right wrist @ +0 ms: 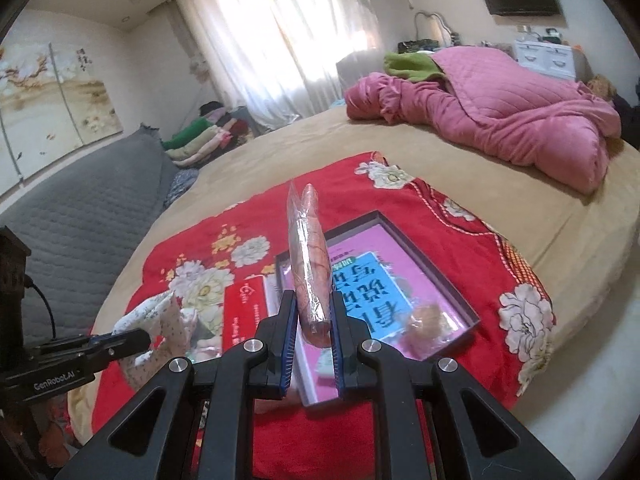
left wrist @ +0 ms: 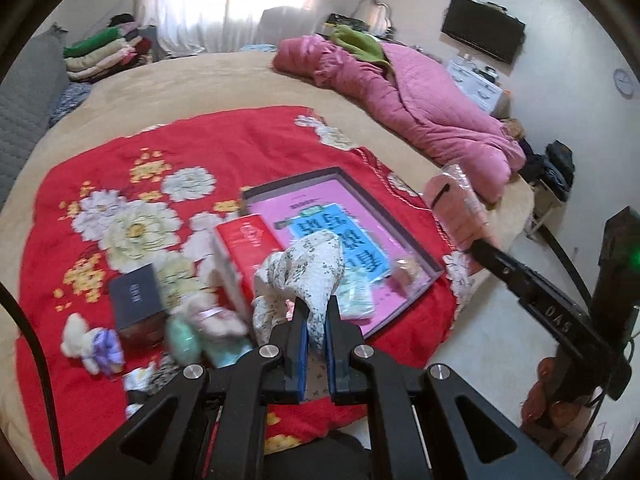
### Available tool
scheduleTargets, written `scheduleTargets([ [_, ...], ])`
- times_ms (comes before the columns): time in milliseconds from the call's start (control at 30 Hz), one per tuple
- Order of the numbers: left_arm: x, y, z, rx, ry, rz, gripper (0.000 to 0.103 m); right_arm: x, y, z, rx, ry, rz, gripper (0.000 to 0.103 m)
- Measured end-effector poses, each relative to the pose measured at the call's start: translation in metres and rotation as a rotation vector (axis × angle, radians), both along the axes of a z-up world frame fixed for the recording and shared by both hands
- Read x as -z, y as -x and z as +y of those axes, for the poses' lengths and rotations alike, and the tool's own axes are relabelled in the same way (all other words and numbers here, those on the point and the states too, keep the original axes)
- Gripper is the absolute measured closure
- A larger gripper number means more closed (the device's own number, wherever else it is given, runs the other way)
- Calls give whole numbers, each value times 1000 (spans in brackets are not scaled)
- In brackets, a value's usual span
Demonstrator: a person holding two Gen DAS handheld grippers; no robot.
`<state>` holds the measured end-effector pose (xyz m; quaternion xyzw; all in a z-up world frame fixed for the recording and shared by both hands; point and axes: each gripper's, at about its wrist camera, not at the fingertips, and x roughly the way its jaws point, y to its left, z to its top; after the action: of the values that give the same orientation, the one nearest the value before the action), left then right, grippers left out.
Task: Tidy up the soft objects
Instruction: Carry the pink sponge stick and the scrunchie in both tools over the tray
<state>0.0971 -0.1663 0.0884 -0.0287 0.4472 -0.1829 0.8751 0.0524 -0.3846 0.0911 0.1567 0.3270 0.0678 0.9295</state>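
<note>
Your left gripper (left wrist: 316, 320) is closed tight on a white cloth with little flowers (left wrist: 308, 268). The cloth bunches up out of the blue pads and hangs in the air above the near corner of the dark tray (left wrist: 416, 240).

Your right gripper (right wrist: 314, 320) is closed tight on a peach-pink soft thing in a clear plastic wrap (right wrist: 310, 256). It stands up tall between the pads, above the near left part of the tray (right wrist: 440, 256).

The tray sits on the red flower blanket (left wrist: 240, 152) and has a pink sheet with a blue label (left wrist: 344, 236) inside. A small wrapped thing (left wrist: 406, 270), too blurry to name, lies in the tray's near right corner.

Just left of the tray is a red box (left wrist: 248, 252). Further left is a dark box (left wrist: 136, 300). Near that box lie a white plush toy with a purple part (left wrist: 92, 344) and a blurry pile of pale soft things (left wrist: 204, 328).

Far behind the tray a pink quilt (left wrist: 420, 108) is heaped on the bed.
</note>
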Motion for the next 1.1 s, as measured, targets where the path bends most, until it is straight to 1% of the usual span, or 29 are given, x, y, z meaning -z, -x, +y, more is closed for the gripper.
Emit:
scheduleTargets([
  [133,7,-12,-20,33,-7,5,96,10,-4,-7,9,-2,17,87],
  [300,21,-37,-42,64,-21,33,96,24,-9,-11,14,-11,42,87],
  [533,51,-73,-73,98,-69,87,96,48,-20,-19,24,-23,92,87],
  [667,67,-88,-90,114,-110,112,96,63,-27,-21,27,-32,124,87],
  [800,79,-100,-98,116,-120,139,96,76,-35,-20,24,-20,151,87],
  [1033,97,-117,-106,118,-150,182,96,105,-56,-21,40,-56,223,87],
  [1100,100,-122,-105,117,-143,196,96,113,-62,-20,41,-65,245,87],
])
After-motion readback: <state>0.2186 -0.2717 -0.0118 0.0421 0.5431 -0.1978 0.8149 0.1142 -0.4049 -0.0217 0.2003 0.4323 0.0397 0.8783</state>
